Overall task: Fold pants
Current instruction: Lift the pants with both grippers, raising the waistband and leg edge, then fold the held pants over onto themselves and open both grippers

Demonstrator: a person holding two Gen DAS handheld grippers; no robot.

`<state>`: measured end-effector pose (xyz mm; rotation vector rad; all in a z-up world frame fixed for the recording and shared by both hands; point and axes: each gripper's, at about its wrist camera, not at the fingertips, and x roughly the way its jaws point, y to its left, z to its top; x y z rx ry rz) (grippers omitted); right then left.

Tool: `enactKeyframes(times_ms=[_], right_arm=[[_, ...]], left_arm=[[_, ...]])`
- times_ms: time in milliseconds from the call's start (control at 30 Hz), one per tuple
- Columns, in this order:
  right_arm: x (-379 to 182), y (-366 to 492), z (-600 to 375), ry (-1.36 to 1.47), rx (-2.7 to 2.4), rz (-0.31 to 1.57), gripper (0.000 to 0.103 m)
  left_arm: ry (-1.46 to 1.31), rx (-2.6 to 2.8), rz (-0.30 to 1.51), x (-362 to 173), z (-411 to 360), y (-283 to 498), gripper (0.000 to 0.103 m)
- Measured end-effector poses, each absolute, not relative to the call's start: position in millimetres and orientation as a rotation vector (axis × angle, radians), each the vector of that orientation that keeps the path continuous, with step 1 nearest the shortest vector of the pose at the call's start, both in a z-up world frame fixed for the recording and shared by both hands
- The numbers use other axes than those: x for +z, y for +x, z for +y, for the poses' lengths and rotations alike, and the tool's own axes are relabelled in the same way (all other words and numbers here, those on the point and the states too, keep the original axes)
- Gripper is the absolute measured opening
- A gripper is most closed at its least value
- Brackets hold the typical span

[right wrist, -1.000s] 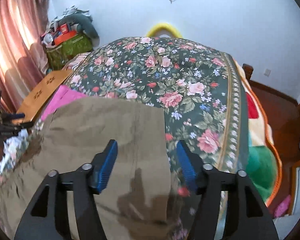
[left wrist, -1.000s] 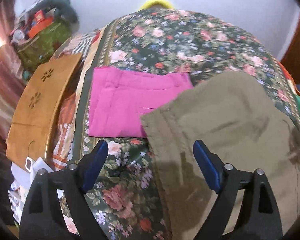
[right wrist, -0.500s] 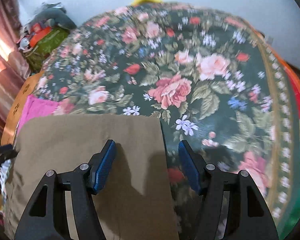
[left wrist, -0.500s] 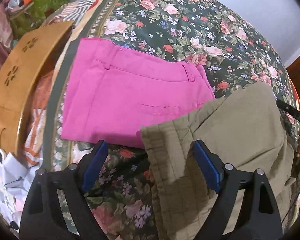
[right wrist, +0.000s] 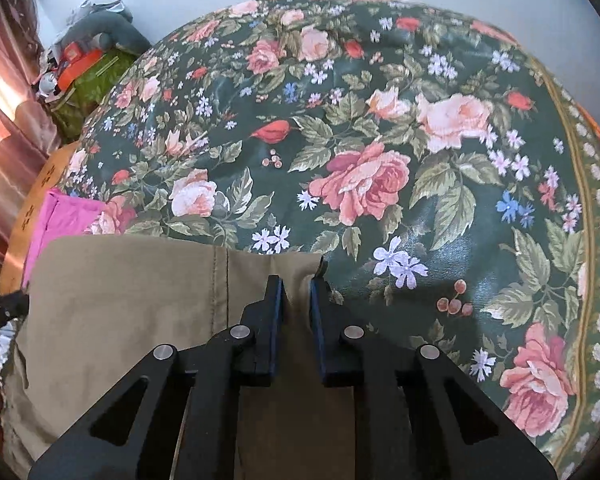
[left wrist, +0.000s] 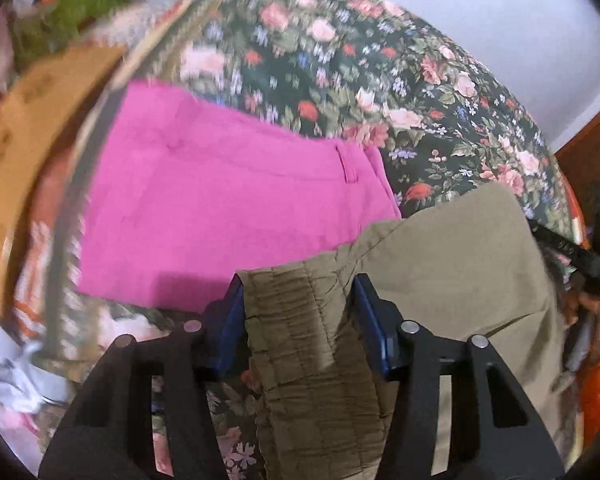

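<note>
While both tools have just been closing, the left tool [left wrist: 298, 304] pinches the gathered waistband and the right tool [right wrist: 296, 300] the far corner of the olive pants [left wrist: 440, 280] (at five o'clock from the folded pink pair [left wrist: 228, 208]) on the floral bed [right wrist: 380, 120], likely to lift that edge evenly for a fold.

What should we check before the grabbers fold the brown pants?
1. Left gripper holds the gathered waistband of the brown pants: ok, jaws just closed on it.
2. Right gripper pinches the pants' other corner: ok, jaws just closed on it.
3. Pink pants out of the way: not ok, the brown pants overlap their edge.
4. Flowery bedspread ahead has room: ok.
5. Whole pants lying flat: cannot tell.
</note>
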<state>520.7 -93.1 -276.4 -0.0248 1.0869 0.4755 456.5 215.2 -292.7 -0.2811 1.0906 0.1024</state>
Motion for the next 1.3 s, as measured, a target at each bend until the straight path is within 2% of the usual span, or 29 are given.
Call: enactKeyframes(times_ms=[233,467,600,1067,1300], right_arm=[[-234.4,513.8,-104.6,-0.055,0.447,0.966,0.011],[-130.0,488.7,-133.6,-0.011,0.431,0.752,0.01],[-94.9,458.8,-148.6,0.004,0.433,0.67,0.01],[-79.9,323.7,-172.7,-0.007,0.527,0.618,0.01],[-102.9,265.1,-174.3,-0.033,0.512,0.662,0.01]], left_arm=[[-0.142,0.139,1.014,-248.9,205.2,448.4,0.05],[-0.033,0.122,0.863,-173.6,174.3,431.5,0.05],[-0.035,0.112,0.798,-147.3,162.7,417.9,0.049],[-0.027,0.078,0.807,-146.2,160.6,338.7,0.049],[0.014,0.049,0.81,-156.8,153.9,290.2,0.049]])
